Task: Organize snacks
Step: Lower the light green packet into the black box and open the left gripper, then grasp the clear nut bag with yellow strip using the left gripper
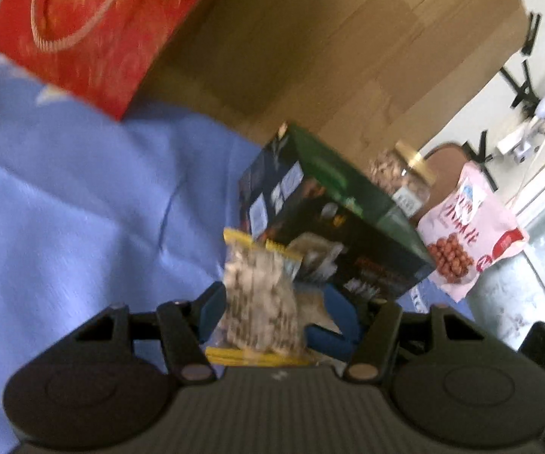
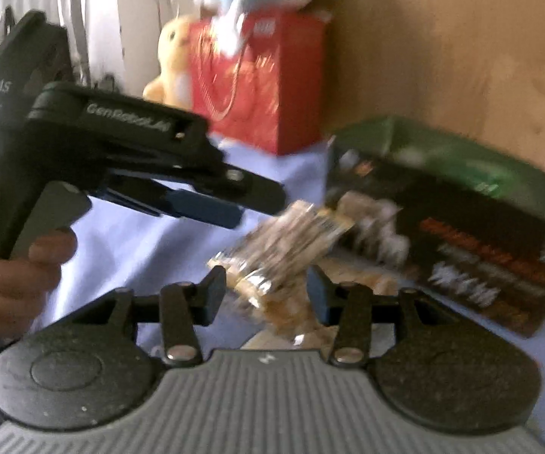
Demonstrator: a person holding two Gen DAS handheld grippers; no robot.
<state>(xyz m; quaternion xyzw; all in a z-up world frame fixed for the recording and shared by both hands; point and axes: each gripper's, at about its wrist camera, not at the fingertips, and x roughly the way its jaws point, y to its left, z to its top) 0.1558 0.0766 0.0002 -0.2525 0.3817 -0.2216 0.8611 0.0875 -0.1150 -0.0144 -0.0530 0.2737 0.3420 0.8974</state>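
Note:
A clear snack packet with yellow ends [image 1: 259, 302] lies between the jaws of my left gripper [image 1: 280, 314], which stand wide apart beside it; whether they touch it is not clear. The same packet [image 2: 287, 246] shows in the right wrist view, just past my right gripper [image 2: 265, 293], whose jaws are open around its near end. The left gripper [image 2: 204, 204] shows there from the side, held by a hand. A dark green snack box [image 1: 333, 223] stands just behind the packet on the blue cloth [image 1: 83, 208]; it also shows in the right wrist view [image 2: 454, 219].
A red gift bag [image 1: 83, 26] stands at the back left against the wooden board [image 1: 348, 45]. A pink snack bag [image 1: 469, 234] and a clear jar with a gold lid [image 1: 405, 178] sit right of the box. Plush toys [image 2: 174, 60] sit by the red bag [image 2: 257, 79].

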